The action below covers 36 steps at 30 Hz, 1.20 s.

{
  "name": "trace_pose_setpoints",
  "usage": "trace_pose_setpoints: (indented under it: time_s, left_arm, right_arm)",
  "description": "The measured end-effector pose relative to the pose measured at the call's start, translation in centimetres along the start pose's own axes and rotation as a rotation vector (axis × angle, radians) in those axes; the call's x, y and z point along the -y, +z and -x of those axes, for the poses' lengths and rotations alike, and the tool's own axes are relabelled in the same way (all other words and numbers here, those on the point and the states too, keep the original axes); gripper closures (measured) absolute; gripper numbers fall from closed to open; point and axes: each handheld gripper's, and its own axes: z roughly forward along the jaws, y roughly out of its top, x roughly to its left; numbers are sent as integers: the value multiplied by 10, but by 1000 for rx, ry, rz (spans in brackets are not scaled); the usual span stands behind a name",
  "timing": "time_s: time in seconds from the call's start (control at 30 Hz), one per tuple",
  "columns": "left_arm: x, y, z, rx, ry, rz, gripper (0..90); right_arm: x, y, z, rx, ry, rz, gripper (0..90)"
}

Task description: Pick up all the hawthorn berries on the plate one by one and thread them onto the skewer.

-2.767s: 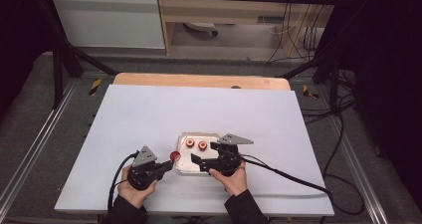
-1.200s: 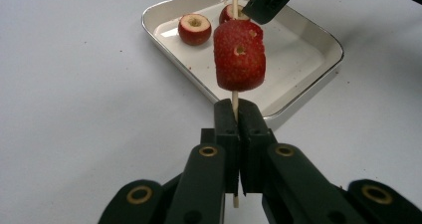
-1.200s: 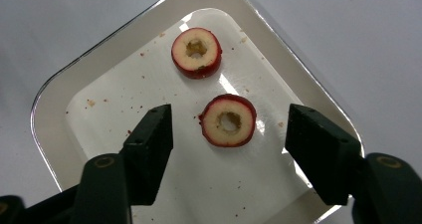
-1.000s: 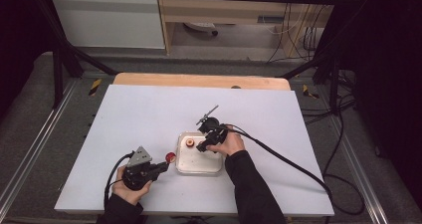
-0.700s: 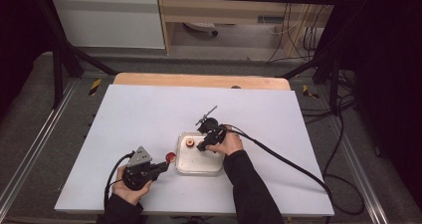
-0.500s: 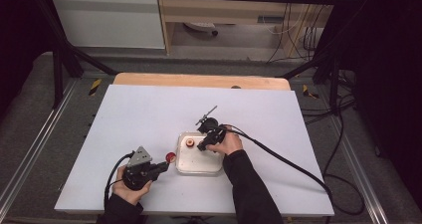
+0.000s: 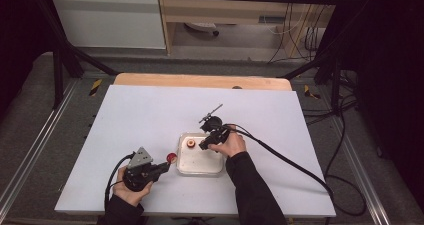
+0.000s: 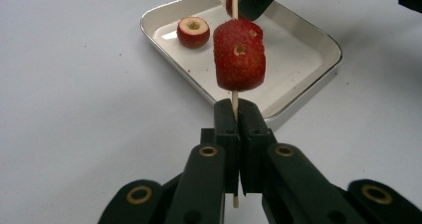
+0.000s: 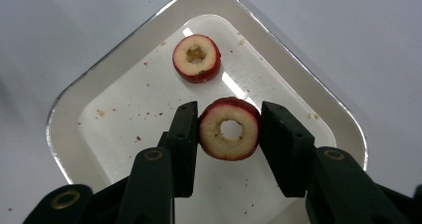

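Where right claw (image 9: 229, 129) grips: cored red fruit ring (image 9: 229, 129), speckled tray (image 9: 99, 94).

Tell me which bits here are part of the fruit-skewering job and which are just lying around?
In use:
- thin wooden skewer
- red cored fruit on it
- red cored fruit between the right gripper's jaws
- third red cored fruit
- shallow metal tray
- left gripper

Lying about:
- black cables on the floor

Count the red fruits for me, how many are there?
3. One is stuck on the stick the left gripper holds. One sits between the right gripper's jaws over the tray. One lies in the tray.
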Motion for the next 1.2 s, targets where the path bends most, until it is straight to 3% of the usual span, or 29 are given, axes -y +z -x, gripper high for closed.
trace_pose_setpoints:
  time_s: [0.1,0.33,0.8,1.03,1.2]
  left_arm:
    - [0,-1,0,-2,4,3,884]
    - [0,0,2,-4,2,8,883]
    - [-1,-2,4,-10,-4,23,883]
    - [-1,-2,7,-11,-27,38,883]
    - [-2,-3,11,-9,-39,48,882]
  right_arm:
    - [3,-9,-4,-4,22,30,601]
    - [16,-24,-9,-66,114,133,601]
    - [50,-45,-8,-220,366,495,603]
    - [60,-42,-13,-246,456,667,603]
    - [62,-35,-21,-253,500,761,604]
